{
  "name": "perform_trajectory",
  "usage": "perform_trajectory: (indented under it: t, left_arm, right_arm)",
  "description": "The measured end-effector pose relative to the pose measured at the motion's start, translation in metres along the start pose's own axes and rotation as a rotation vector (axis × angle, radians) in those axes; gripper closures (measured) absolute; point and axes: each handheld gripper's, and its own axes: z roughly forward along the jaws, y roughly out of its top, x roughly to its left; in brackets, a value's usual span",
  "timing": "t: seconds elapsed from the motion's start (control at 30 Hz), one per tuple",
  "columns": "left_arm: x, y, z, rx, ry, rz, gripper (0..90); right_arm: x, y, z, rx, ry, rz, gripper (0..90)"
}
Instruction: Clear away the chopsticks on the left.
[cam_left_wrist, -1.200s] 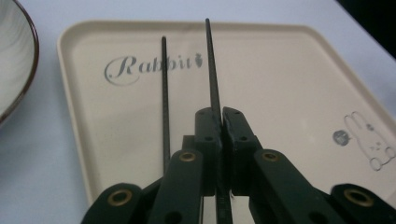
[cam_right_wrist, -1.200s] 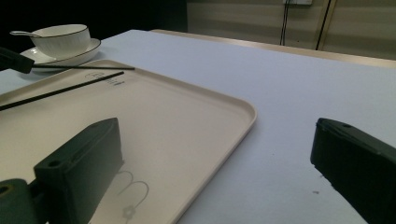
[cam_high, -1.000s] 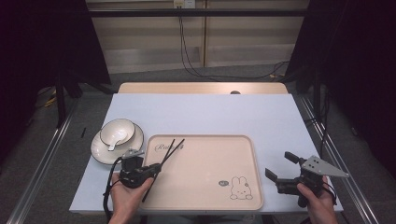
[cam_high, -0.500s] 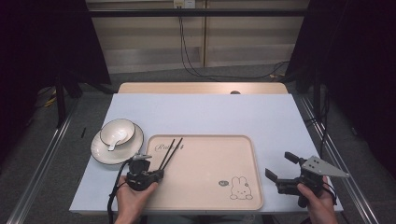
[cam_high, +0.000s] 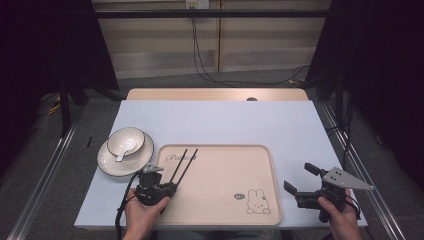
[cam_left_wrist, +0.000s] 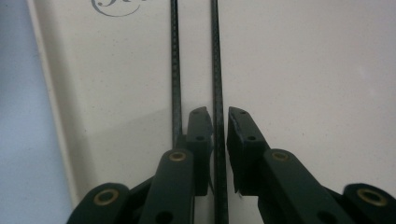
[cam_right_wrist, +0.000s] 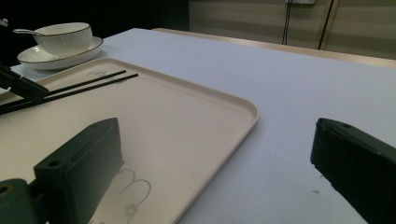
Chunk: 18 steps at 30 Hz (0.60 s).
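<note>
My left gripper (cam_high: 167, 189) has drawn back toward the near-left corner of the tray (cam_high: 260, 210) and sits low over it. Its jaws stand narrowly apart astride one of the two chopsticks (cam_left_wrist: 217, 70), not clamped; the other (cam_left_wrist: 174, 70) lies just outside. My right gripper (cam_high: 300, 180) stays wide open, empty, beside the tray. I judge a pickup imminent.

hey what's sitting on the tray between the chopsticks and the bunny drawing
Nothing. In the high view, the tray is bare between the chopsticks and the bunny drawing; only a small printed mark sits beside the bunny.
</note>
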Motion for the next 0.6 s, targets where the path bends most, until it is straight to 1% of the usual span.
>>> perform_trajectory:
  t: [0.07, 0.13, 0.17, 0.27, 0.33, 0.37, 0.4, 0.47, 0.5, 0.53, 0.57, 0.6]
  left_arm:
    - [-0.0001, -0.0001, 0.0, -0.002, 0.003, 0.003, 79.5]
    - [0.0003, 0.0002, -0.0002, 0.0, 0.003, 0.02, 79.5]
    - [0.0004, 0.0003, 0.0001, -0.004, -0.007, 0.025, 78.3]
    - [0.0, 0.0007, 0.0004, -0.006, -0.009, 0.041, 78.0]
    - [0.0008, 0.0011, 0.0005, -0.011, -0.005, 0.063, 76.9]
    - [0.0012, 0.0014, -0.0001, -0.014, -0.015, 0.068, 75.6]
    - [0.0008, 0.0016, -0.0003, -0.033, -0.029, 0.06, 74.5]
    - [0.0007, 0.0018, -0.0012, -0.038, -0.035, 0.066, 72.9]
    - [0.0007, 0.0023, -0.0025, -0.052, -0.048, 0.075, 72.9]
    - [0.0003, 0.0024, -0.0031, -0.058, -0.064, 0.077, 70.5]
    - [-0.0001, 0.0029, -0.0054, -0.087, -0.081, 0.107, 68.8]
    - [-0.0007, 0.0032, -0.0061, -0.112, -0.112, 0.119, 67.9]
  right_arm:
    - [0.0002, -0.0001, -0.0005, -0.002, -0.006, 0.002, 1.8]
    - [0.0002, -0.0001, -0.0004, -0.005, -0.002, 0.004, 1.8]
    - [0.0003, 0.0001, 0.0, -0.006, -0.003, 0.012, 1.8]
    - [0.0004, 0.0002, 0.0001, -0.005, 0.001, 0.01, 1.8]
    - [0.0009, 0.0002, 0.0002, -0.003, 0.005, 0.008, 1.8]
    - [0.0008, 0.0003, 0.0002, -0.005, 0.005, 0.009, 1.8]
    - [0.0006, 0.0002, 0.0002, -0.005, 0.005, 0.009, 1.8]
    - [0.0005, 0.0001, 0.0001, -0.004, 0.002, 0.007, 1.8]
    - [0.0005, 0.0002, 0.0, -0.005, 0.001, 0.008, 1.8]
    - [0.0004, 0.0002, 0.0001, -0.005, 0.001, 0.008, 1.7]
    - [0.0004, 0.0003, 0.0002, -0.005, 0.002, 0.008, 1.7]
    - [0.0004, 0.0003, 0.0002, -0.005, 0.002, 0.008, 1.7]
